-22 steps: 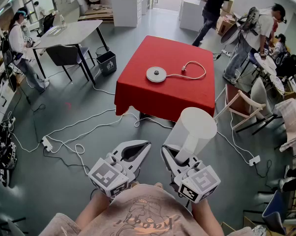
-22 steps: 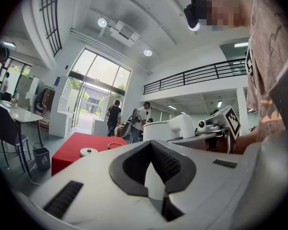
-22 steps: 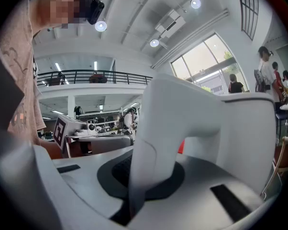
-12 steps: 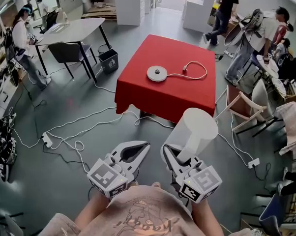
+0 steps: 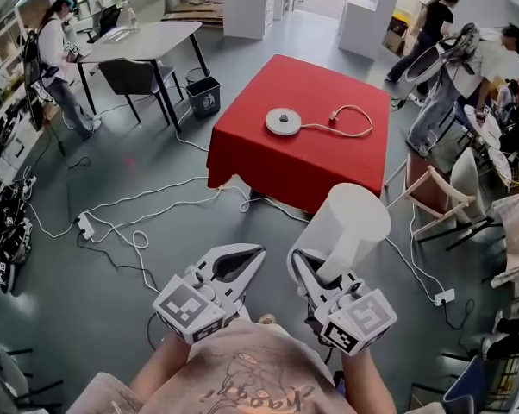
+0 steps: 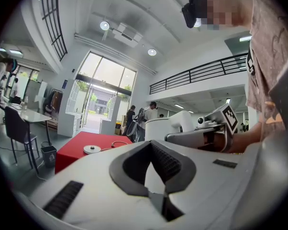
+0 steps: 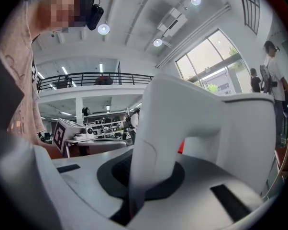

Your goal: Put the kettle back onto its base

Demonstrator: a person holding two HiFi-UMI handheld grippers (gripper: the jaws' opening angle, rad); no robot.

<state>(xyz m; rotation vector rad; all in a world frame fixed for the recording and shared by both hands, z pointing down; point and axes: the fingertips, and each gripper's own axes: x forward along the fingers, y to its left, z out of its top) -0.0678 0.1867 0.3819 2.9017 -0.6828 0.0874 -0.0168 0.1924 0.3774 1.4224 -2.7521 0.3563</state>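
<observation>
two grippers, one kettle, one base. my right gripper has its jaws closed on the handle of the white kettle; in the right gripper view the handle stands straight up between the jaws. my left gripper carries nothing: its jaws meet at the tips around an empty hollow. the two grippers sit side by side, just in front of my chest.

the kettle hangs in the air over the floor, on my side of the red desk, well apart from the base. the one round base lies on the desk towards its far left part, with one cord looping off to its right across the cloth.

elsewhere there is one grey desk at upper left with one dark bin beside it, and white cables trail across the floor. i count at least four people round the edges of the room.

against the frames just before: the kettle stays clamped in my right jaws and the left stays empty. the base and cord lie as they did. the person in black has walked from the top middle over to the upper right.
</observation>
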